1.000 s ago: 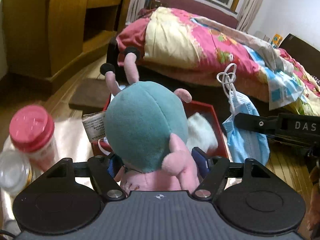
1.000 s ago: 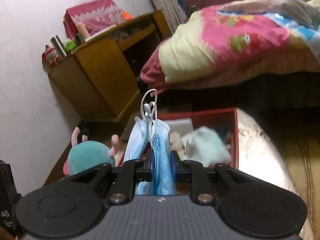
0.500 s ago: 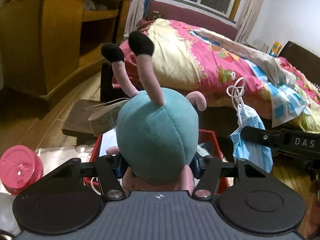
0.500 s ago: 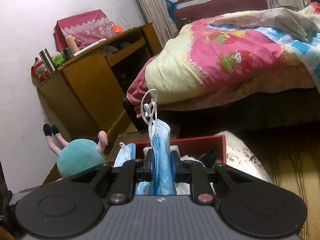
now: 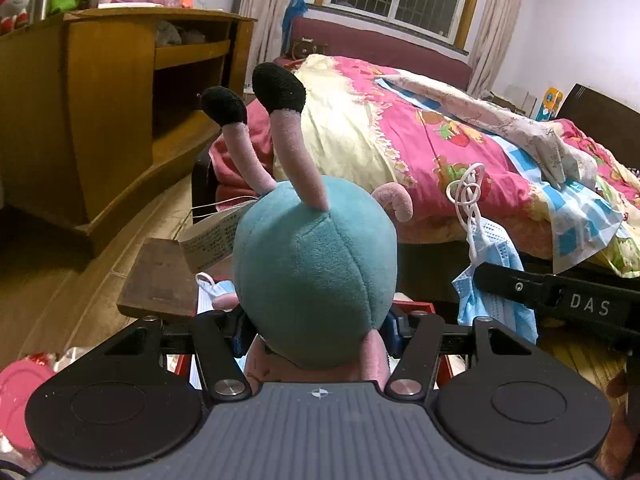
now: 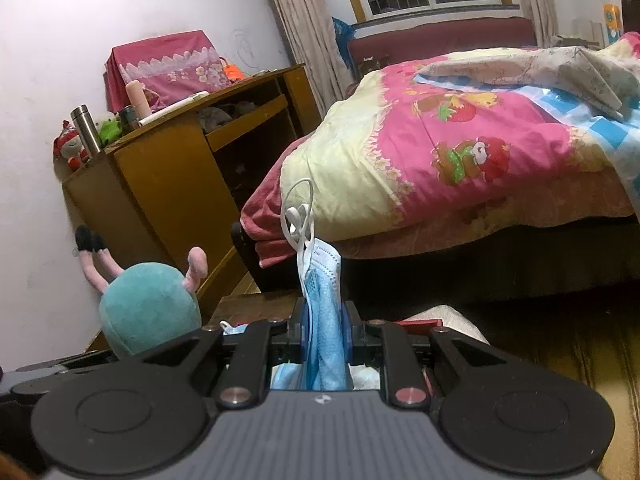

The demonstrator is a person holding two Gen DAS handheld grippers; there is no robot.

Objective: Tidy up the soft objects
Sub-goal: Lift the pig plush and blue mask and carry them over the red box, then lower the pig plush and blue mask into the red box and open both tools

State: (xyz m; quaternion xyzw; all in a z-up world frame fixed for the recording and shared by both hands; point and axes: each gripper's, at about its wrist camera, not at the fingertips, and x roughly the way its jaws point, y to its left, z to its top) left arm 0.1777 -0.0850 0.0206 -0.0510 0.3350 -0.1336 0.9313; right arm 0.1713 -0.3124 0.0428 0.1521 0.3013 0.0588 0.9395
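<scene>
My left gripper [image 5: 316,330] is shut on a teal and pink plush toy [image 5: 316,268] with two black-tipped pink stalks, held up in the air; the toy also shows in the right wrist view [image 6: 150,314]. My right gripper [image 6: 326,332] is shut on a bunch of blue face masks [image 6: 324,320] with white ear loops, seen in the left wrist view too [image 5: 492,280]. A red box [image 6: 416,323] lies low below both grippers, mostly hidden; only slivers of its rim show [image 5: 412,305]. Another mask [image 5: 212,294] lies below the plush.
A bed with a pink and yellow quilt [image 5: 400,140] fills the right. A wooden cabinet [image 5: 100,100] stands at left with a flask and toys on top. A dark wooden board [image 5: 156,280] lies on the floor. A pink-lidded jar [image 5: 20,392] is at lower left.
Both grippers have risen with their loads. The red box and the pink-lidded jar have dropped lower in view, and the plush's stalks now point upward.
</scene>
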